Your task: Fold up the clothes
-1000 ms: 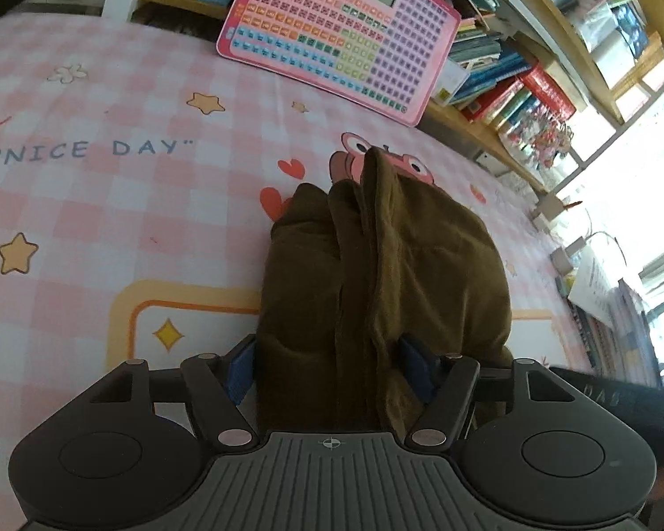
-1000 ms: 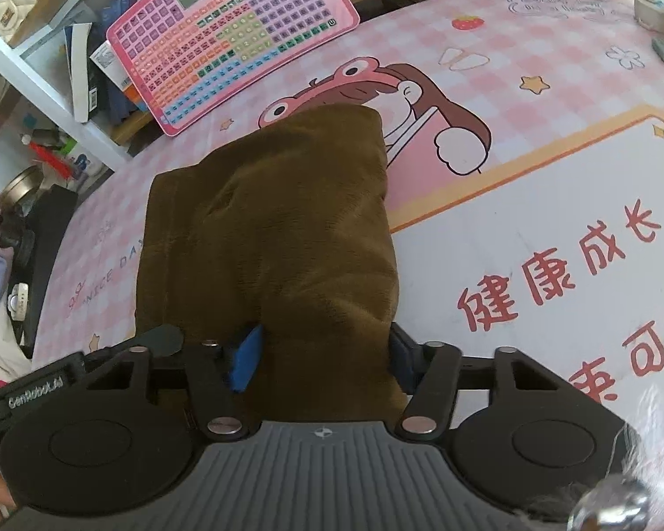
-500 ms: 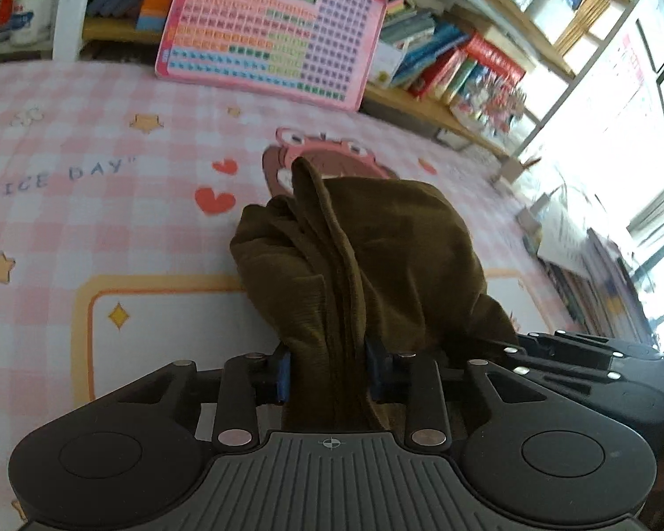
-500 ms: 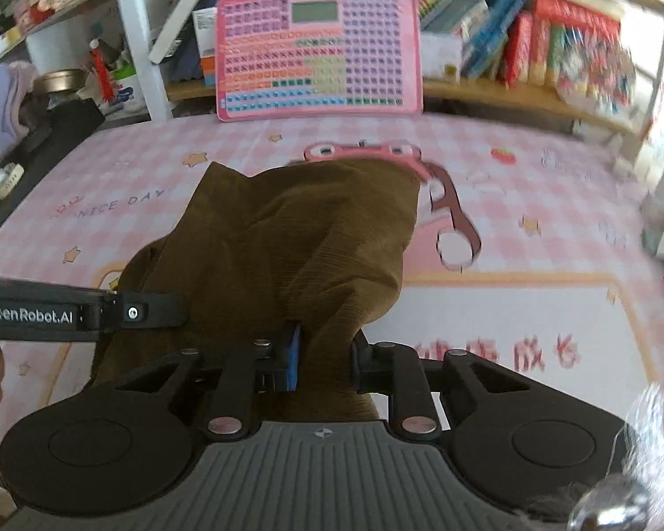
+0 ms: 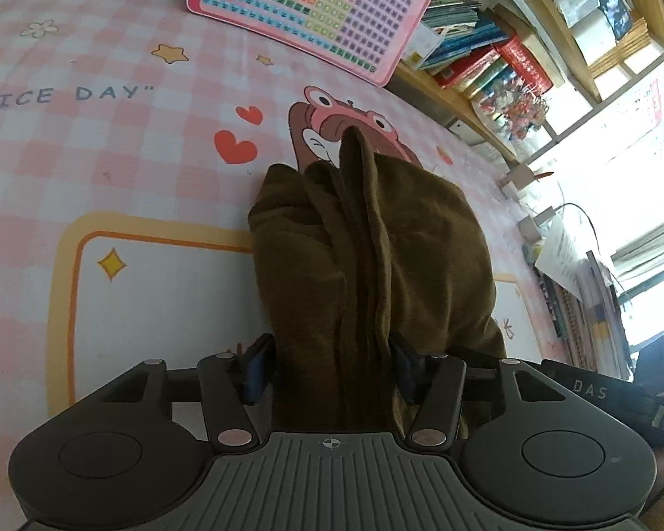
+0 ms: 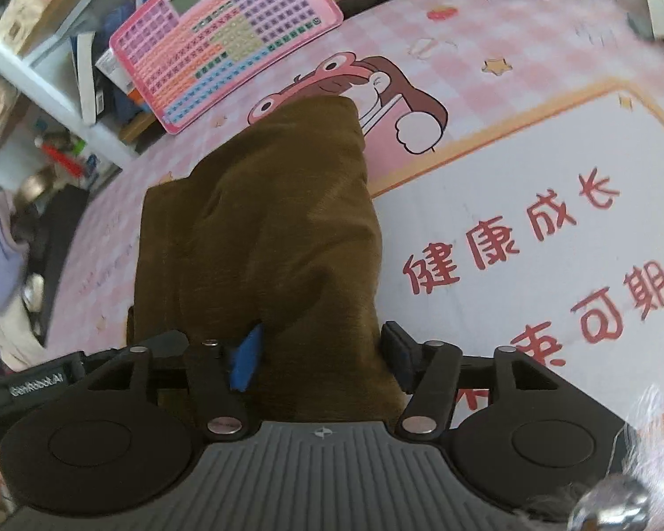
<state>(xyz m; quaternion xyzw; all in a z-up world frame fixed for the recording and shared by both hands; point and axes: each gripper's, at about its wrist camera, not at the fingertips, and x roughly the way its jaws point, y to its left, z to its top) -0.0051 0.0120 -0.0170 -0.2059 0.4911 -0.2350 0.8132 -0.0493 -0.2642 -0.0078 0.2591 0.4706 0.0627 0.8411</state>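
Both grippers, L (image 5: 330, 367) & R (image 6: 321, 354): fingers opening, off the brown cloth (image 6: 261, 230) between them, on pink worktop (image 5: 110, 141).

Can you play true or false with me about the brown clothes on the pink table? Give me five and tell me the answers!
1. The brown garment lies on a pink checked tablecloth. True.
2. The pink keyboard toy lies on top of the garment. False: it leans at the far edge of the table, apart from the garment.
3. The garment is spread out flat in one layer. False: it is bunched, with folds standing up along its middle.
4. The garment covers part of the cartoon frog picture. True.
5. The left gripper is far from the garment. False: cloth lies between its jaws, which are opening; the same holds for the right gripper.
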